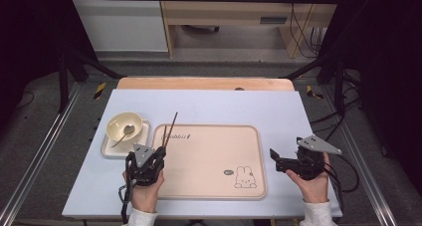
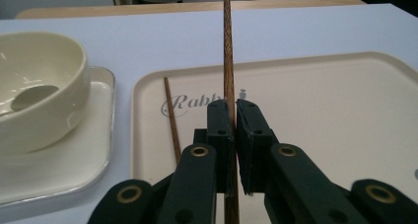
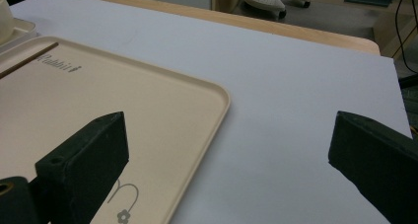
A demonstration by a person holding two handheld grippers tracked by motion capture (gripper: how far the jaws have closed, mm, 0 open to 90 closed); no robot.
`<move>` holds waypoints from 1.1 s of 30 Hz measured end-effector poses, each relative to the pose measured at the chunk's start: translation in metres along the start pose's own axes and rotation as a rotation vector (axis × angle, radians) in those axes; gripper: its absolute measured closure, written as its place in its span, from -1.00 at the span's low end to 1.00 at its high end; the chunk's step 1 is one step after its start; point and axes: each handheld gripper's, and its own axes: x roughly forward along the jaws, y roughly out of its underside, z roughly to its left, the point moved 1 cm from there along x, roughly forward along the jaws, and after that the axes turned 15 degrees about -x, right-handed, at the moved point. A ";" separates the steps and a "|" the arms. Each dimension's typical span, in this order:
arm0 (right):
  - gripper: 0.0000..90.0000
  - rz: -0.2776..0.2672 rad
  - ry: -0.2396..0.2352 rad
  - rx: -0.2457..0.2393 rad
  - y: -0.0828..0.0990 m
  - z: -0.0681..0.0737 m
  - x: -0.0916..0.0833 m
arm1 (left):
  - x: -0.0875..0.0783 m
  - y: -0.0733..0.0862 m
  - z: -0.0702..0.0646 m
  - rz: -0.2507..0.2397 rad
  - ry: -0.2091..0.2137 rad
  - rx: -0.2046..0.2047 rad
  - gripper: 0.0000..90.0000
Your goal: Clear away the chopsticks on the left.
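Note:
My left gripper (image 1: 159, 152) is at the near left corner of the beige tray (image 1: 209, 186), shut on a brown chopstick (image 1: 172, 125) that points away over the tray's left edge. In the left gripper view the jaws (image 2: 231, 120) pinch that chopstick (image 2: 227, 56) upright between the pads. A second chopstick (image 2: 171, 118) lies flat on the tray (image 2: 320, 110) just to its left. My right gripper (image 1: 286, 148) hovers off the tray's right edge, open. In the right gripper view its fingers (image 3: 84, 160) stand wide apart over the white mat, with nothing between them.
A cream bowl (image 1: 124, 125) with a spoon (image 1: 127, 131) in it sits on a small square plate (image 1: 110, 149) left of the tray. A white mat (image 1: 224, 104) covers the wooden table (image 1: 204, 83). The tray has a rabbit print (image 1: 245, 177) at its near right.

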 end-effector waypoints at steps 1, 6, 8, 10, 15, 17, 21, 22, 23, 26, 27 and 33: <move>-0.95 0.001 0.000 -0.002 0.000 0.000 0.000 | 0.001 0.001 0.000 0.000 -0.005 -0.001 0.90; -0.95 0.002 -0.001 -0.005 0.000 0.000 0.001 | 0.009 0.007 0.002 -0.017 -0.015 -0.053 0.90; -0.95 0.002 -0.003 -0.005 0.000 0.000 0.001 | 0.011 0.008 0.005 -0.025 -0.021 -0.071 0.90; -0.95 0.003 -0.006 0.000 0.000 0.001 0.001 | 0.013 0.010 0.006 -0.036 -0.027 -0.092 0.90; -0.95 0.003 -0.007 -0.001 0.000 0.001 0.002 | 0.019 0.013 0.006 -0.037 -0.043 -0.095 0.90; -0.95 0.002 -0.006 -0.001 0.000 0.000 0.001 | 0.021 0.014 0.006 -0.043 -0.054 -0.101 0.90; -0.95 0.002 -0.009 0.000 0.000 0.000 0.001 | 0.025 0.020 0.007 -0.037 -0.077 -0.105 0.89; -0.95 0.004 -0.008 -0.002 0.001 0.000 0.002 | 0.027 0.021 0.008 -0.032 -0.080 -0.107 0.89; -0.95 0.006 -0.009 -0.002 0.001 0.001 0.002 | 0.028 0.023 0.008 -0.029 -0.083 -0.104 0.89; -0.95 0.008 -0.010 -0.003 0.001 0.001 0.003 | 0.032 0.026 0.008 -0.014 -0.093 -0.106 0.90; -0.95 0.008 -0.009 -0.003 0.001 0.001 0.003 | 0.032 0.027 0.008 -0.010 -0.093 -0.109 0.89; -0.95 0.005 -0.007 -0.001 0.001 0.001 0.002 | 0.039 0.031 0.011 0.015 -0.110 -0.113 0.90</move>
